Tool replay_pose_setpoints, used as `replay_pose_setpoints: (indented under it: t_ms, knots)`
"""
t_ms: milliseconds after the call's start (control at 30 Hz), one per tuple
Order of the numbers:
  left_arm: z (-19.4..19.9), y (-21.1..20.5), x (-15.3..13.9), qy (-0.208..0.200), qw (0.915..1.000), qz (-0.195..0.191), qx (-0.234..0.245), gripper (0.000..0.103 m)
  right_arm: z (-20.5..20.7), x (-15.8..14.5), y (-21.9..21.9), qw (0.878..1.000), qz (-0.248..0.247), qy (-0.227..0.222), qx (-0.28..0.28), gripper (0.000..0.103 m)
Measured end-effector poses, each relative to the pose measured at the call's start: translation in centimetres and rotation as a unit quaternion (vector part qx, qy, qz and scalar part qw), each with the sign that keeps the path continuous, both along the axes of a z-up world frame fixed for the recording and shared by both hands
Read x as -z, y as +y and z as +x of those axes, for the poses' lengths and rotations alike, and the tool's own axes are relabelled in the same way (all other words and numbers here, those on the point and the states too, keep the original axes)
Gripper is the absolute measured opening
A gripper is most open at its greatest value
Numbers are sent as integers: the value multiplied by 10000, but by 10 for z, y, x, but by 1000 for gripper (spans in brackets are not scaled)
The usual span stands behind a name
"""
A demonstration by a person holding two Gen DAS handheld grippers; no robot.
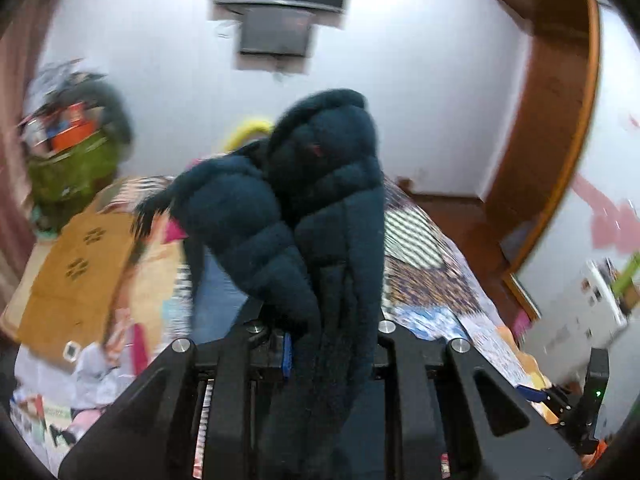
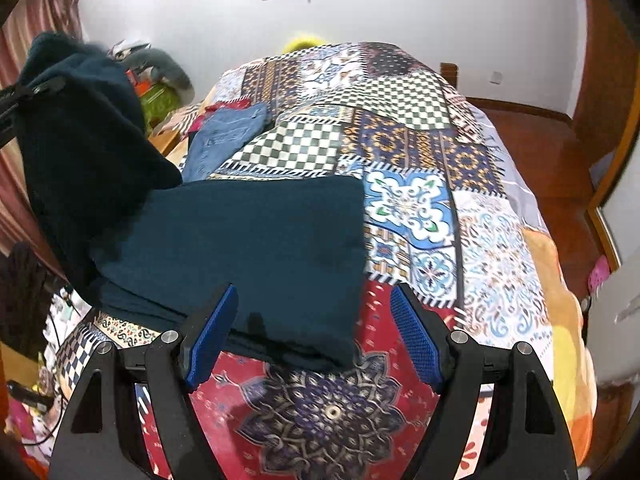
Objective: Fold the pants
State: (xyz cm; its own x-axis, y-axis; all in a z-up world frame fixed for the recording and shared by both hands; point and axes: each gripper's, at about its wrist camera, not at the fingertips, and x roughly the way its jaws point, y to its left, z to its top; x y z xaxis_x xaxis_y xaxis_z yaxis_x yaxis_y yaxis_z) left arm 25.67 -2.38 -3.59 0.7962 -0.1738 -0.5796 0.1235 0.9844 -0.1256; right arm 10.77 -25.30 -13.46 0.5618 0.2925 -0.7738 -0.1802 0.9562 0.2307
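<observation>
Dark teal fleece pants (image 2: 248, 240) lie partly flat on the patchwork bedspread (image 2: 420, 152). My left gripper (image 1: 332, 344) is shut on one end of the pants (image 1: 320, 200), which bunches up over the fingers and is lifted off the bed; that lifted end shows at the left of the right wrist view (image 2: 80, 140). My right gripper (image 2: 316, 336) is open, its blue pads either side of the flat part's near edge, just above the bed.
Folded blue jeans (image 2: 228, 136) lie further back on the bed. A cardboard box (image 1: 80, 272) and a green bag of clutter (image 1: 72, 168) stand to the left. Wooden floor (image 2: 552, 140) and a wardrobe are on the right.
</observation>
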Motion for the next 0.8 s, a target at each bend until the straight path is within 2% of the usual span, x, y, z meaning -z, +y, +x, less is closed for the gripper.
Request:
replay_pose_setpoints:
  t_ms: [133, 267, 400, 533, 633, 700, 733, 800]
  knots:
    - [17, -64, 32, 412, 9967, 263, 645, 20, -7, 4, -9, 10000, 1, 40, 45, 75]
    - [27, -108, 70, 894, 9881, 562, 1120, 20, -12, 8, -15, 9999, -18, 74, 66, 75]
    - [20, -136, 113, 1393, 9739, 920, 1540, 20, -15, 15, -21, 9998, 51, 148, 99, 75]
    - [8, -143, 132, 1502, 9663, 1216, 1700, 24, -17, 21, -21, 9996, 76, 244, 97, 75]
    - [4, -139, 138, 1689, 9626, 1123, 1795, 39, -18, 23, -19, 9996, 55, 279, 71, 75]
    - [-3, -138, 136, 1897, 9586, 918, 1916, 75, -19, 24, -18, 9996, 57, 287, 61, 75]
    - [-5, -137, 136, 2041, 9554, 737, 2002, 80, -20, 24, -17, 9996, 61, 285, 52, 75]
    - [-12, -133, 134, 2131, 9529, 484, 2105, 82, -21, 22, -15, 9996, 59, 280, 41, 75]
